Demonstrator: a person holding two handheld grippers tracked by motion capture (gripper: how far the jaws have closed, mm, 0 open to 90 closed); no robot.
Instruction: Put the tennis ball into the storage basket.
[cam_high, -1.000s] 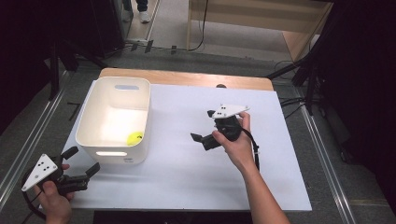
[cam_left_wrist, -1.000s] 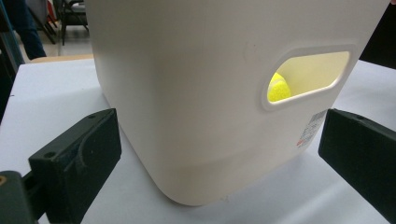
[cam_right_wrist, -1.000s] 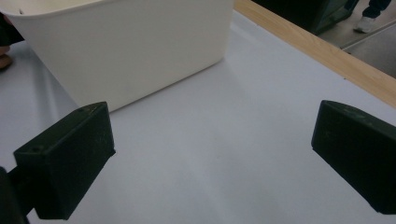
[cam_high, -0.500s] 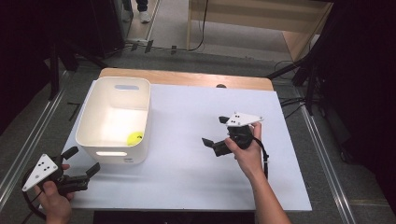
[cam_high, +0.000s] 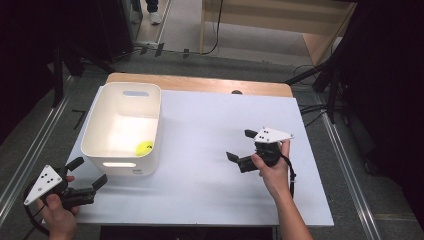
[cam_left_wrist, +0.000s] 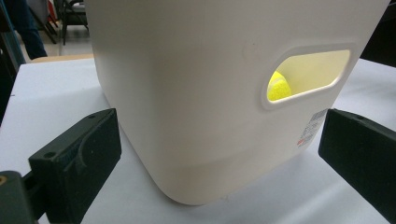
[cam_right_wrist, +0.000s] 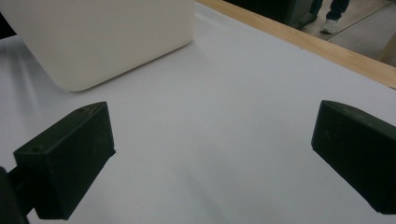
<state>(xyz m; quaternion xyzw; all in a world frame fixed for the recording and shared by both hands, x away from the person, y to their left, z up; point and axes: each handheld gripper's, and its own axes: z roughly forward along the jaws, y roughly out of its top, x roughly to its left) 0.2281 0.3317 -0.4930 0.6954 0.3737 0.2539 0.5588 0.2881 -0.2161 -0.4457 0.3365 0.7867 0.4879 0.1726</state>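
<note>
High view: a smooth white plastic bin (cam_high: 100, 135) with rounded corners holds a fuzzy yellow ball (cam_high: 145, 148); left gripper (cam_high: 89, 175) and right gripper (cam_high: 241, 145) gape wide, empty, over the matte surface (cam_high: 200, 190).

From here I see a white tabletop (cam_high: 210, 125) with a wooden strip (cam_high: 200, 84) showing along its far edge. Beyond it on the grey floor (cam_high: 180, 62) stand a pale wooden cabinet (cam_high: 280, 25) and someone's shoes (cam_high: 155, 17). Black cables (cam_high: 307, 107) trail off at the right, and a metal rail (cam_high: 30, 150) runs down the left.
</note>
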